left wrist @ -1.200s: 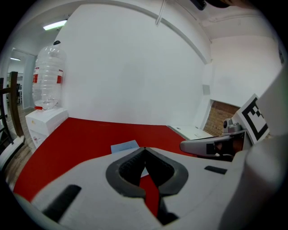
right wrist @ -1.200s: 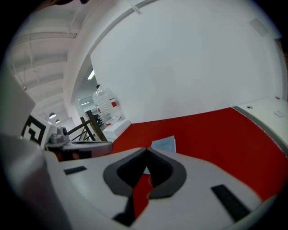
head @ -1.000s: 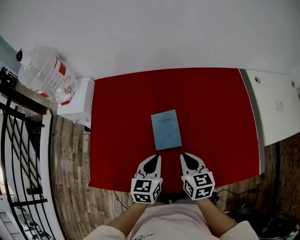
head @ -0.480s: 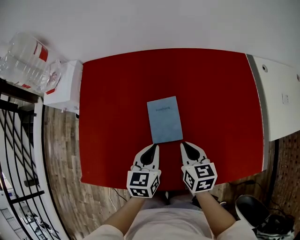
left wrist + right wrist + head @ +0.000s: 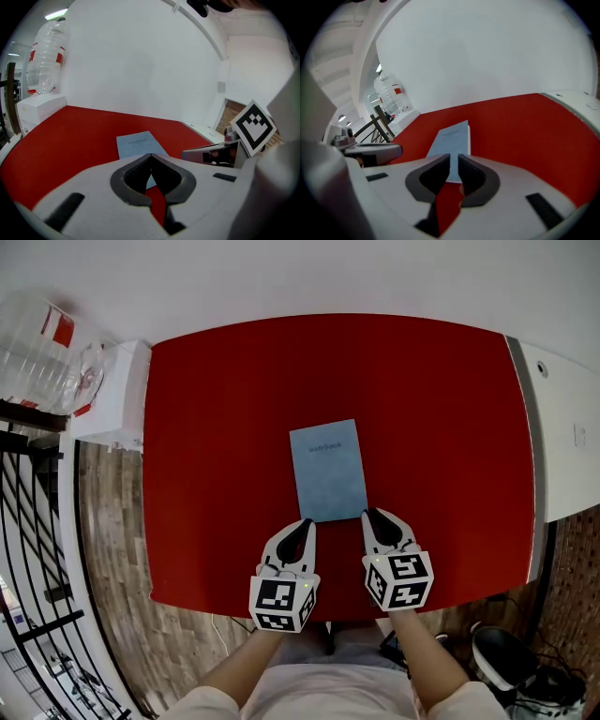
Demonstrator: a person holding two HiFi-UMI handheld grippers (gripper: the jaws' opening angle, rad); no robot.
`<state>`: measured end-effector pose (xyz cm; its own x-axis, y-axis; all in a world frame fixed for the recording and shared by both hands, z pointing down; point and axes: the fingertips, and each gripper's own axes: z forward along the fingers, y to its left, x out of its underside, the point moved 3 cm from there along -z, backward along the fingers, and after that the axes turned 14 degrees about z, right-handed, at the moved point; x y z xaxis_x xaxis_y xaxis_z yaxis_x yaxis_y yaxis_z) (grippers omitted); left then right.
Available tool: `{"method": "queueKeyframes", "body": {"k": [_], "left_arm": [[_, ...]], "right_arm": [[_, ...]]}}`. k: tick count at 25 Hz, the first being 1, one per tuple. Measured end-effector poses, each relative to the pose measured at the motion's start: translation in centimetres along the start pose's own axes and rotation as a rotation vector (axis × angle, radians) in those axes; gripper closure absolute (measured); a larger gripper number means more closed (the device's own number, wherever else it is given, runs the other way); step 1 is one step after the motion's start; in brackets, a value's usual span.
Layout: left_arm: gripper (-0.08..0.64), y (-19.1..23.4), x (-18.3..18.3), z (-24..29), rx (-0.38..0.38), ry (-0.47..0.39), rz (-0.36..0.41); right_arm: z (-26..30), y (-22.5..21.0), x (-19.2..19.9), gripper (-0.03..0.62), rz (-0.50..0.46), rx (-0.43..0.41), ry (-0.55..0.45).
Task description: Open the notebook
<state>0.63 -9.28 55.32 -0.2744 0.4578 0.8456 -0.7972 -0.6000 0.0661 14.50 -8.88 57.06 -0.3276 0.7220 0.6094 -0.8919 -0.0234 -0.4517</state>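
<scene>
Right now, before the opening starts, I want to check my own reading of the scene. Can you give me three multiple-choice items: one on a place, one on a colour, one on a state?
1. Where does the notebook lie?
A. on a chair
B. near the middle of the red table
C. on a shelf

2. What colour is its cover?
A. light blue
B. green
C. black

3. What state is it in?
A. open, with pages spread
B. standing on edge
C. closed, lying flat

Answers:
1 B: the head view shows red surface on every side of it.
2 A: the cover is pale blue in all three views.
3 C: only the front cover shows, flat on the table, with no pages spread.
</scene>
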Motion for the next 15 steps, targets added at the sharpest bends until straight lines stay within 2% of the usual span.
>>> {"method": "queueKeyframes", "body": {"k": [2, 4, 9, 15], "left_arm": [[0.554, 0.1, 0.5, 0.3, 0.004, 0.008, -0.003], [0.554, 0.2, 1.0, 0.4, 0.006, 0.016, -0.008], [0.554, 0.3, 1.7, 0.5, 0.012, 0.029, -0.020], [0.554, 0.5, 2.1, 0.6, 0.017, 0.037, -0.028]], "right_arm": [[1.1, -0.5, 0.7, 0.485, 0.007, 0.001, 0.033], [2.2, -1.0, 1.4, 0.458, 0.022, 0.008, 0.069], [4.1, -1.9, 2.4, 0.415, 0.066, 0.012, 0.133], [5.5, -2.3, 2.8, 0.407, 0.107, -0.045, 0.210]]}}
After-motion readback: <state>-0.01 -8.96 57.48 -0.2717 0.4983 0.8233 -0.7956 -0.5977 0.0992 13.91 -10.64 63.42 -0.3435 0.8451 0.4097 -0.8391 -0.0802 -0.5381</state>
